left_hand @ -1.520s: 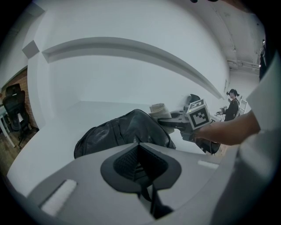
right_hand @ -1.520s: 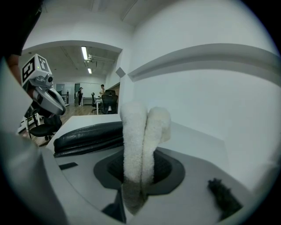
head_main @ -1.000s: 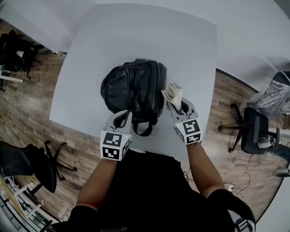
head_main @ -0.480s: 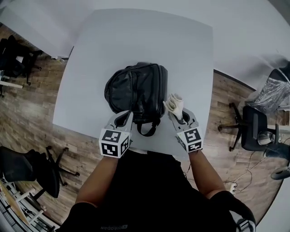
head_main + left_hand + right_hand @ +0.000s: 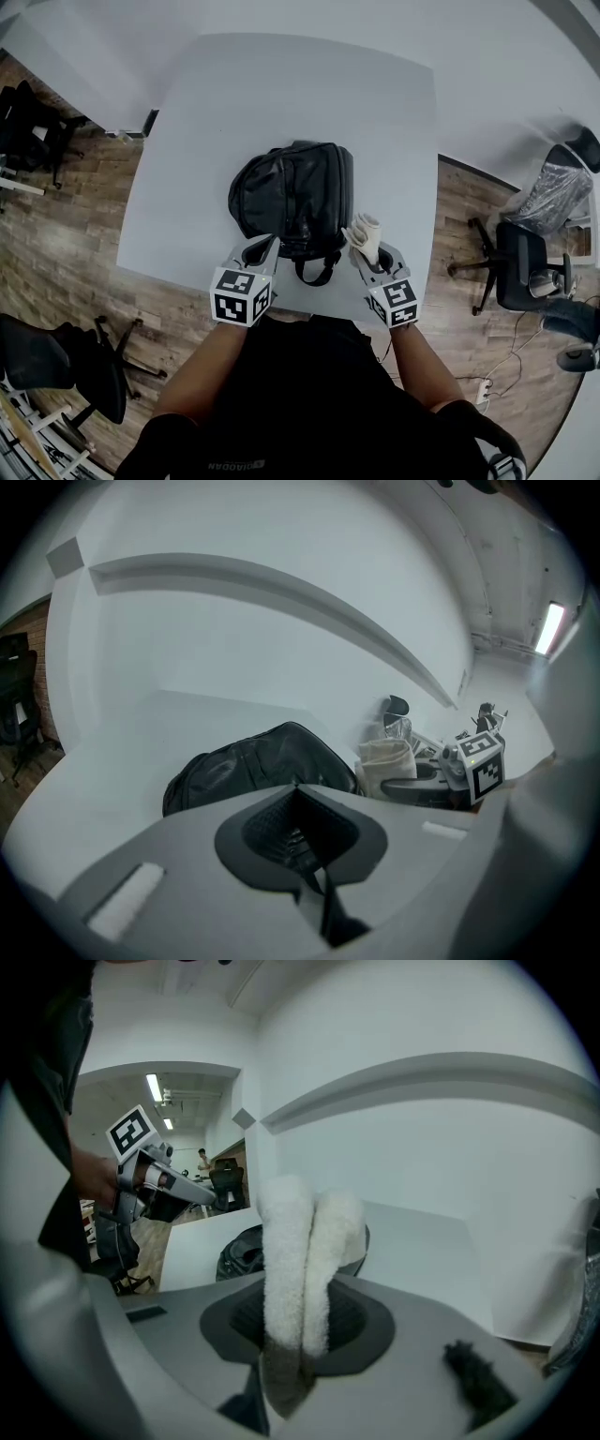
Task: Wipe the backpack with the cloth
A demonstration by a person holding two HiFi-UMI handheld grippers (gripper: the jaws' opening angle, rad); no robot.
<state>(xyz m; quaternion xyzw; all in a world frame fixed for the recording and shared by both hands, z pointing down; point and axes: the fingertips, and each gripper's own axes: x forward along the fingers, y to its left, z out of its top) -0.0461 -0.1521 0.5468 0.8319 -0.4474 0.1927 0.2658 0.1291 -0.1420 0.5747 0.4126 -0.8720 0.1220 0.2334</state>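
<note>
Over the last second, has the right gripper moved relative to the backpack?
Yes. The right gripper, shut on the cloth, has drawn back toward the person, from the backpack's right side to its near corner.

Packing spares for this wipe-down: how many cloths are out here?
1. The white cloth is clamped in the right tool, beside the backpack on the table. Another could lie hidden behind the backpack.
</note>
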